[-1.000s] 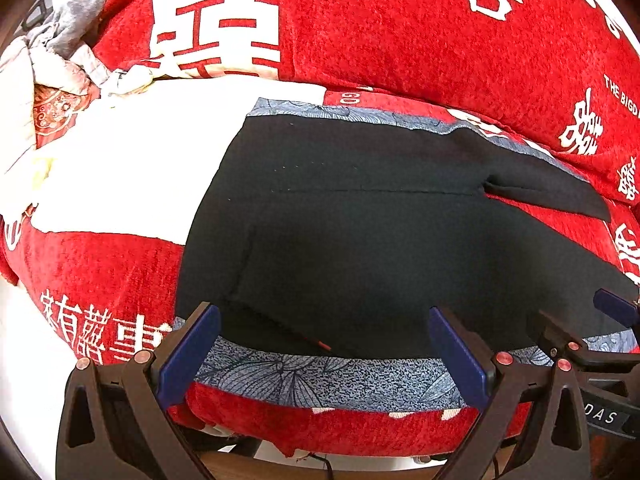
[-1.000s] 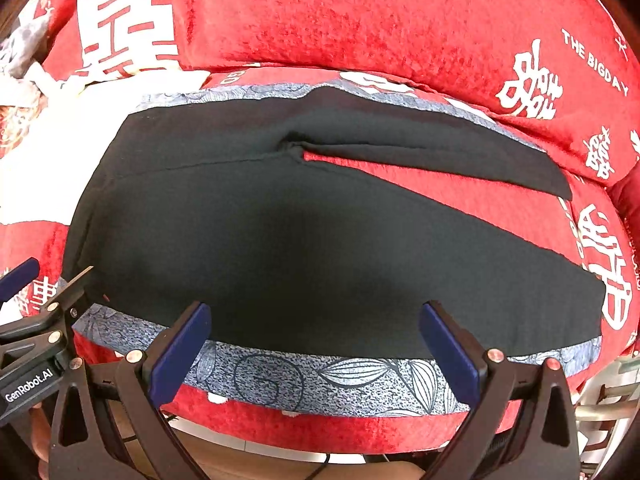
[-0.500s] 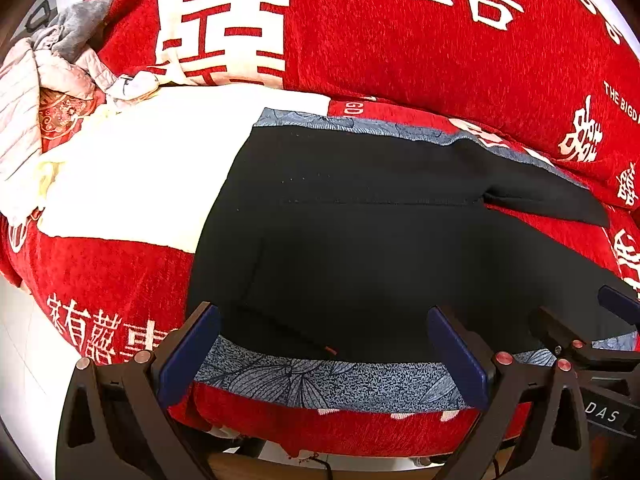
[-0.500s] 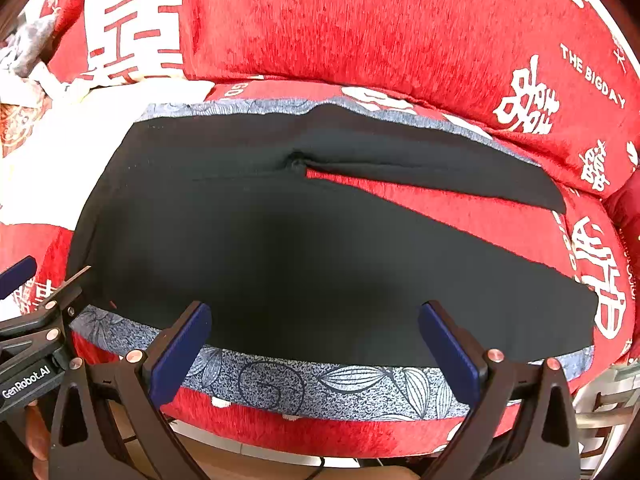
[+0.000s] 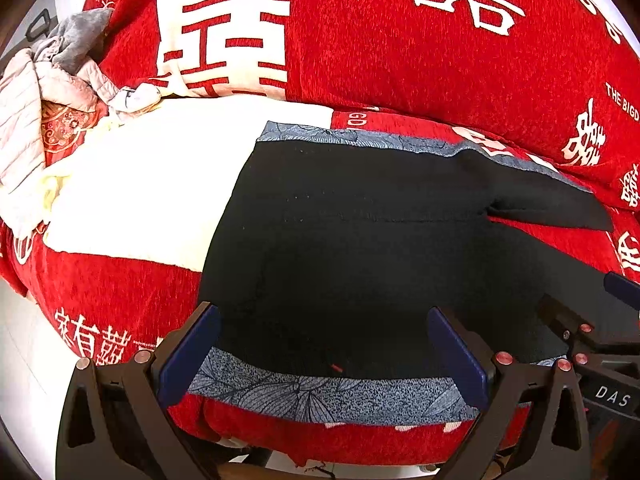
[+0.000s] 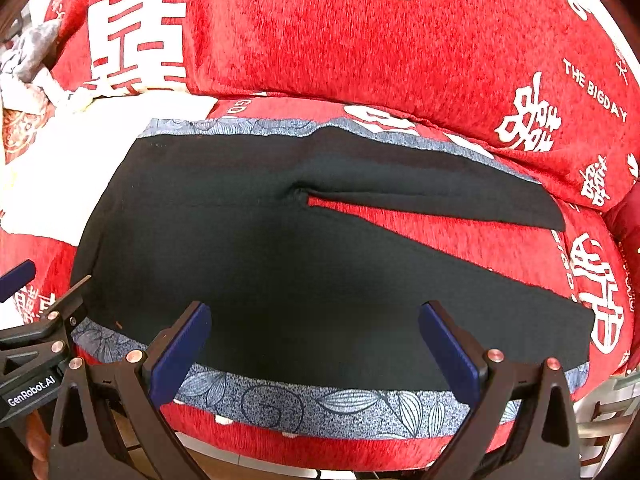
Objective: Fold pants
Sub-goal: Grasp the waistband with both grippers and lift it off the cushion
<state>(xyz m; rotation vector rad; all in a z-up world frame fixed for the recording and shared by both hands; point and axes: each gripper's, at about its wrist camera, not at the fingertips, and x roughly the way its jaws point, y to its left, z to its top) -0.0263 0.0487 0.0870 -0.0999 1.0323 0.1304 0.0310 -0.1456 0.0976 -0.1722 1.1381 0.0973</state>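
Left wrist view: black pants spread flat on a red sofa seat, waist end to the left, two legs running off to the right and parted by a red wedge of cushion. Left gripper low at the near edge, blue-padded fingers wide apart, clamped on nothing, just above the near hem of the pants and a blue-grey patterned strip. White cloth to the left of the pants, rumpled clothes at far left. Part of the right gripper at the right edge.

Right wrist view: same pants, far leg narrow and angled right, near leg broad. Right gripper at the near edge, fingers spread wide and empty, over the near leg. Red backrest with white characters beyond.
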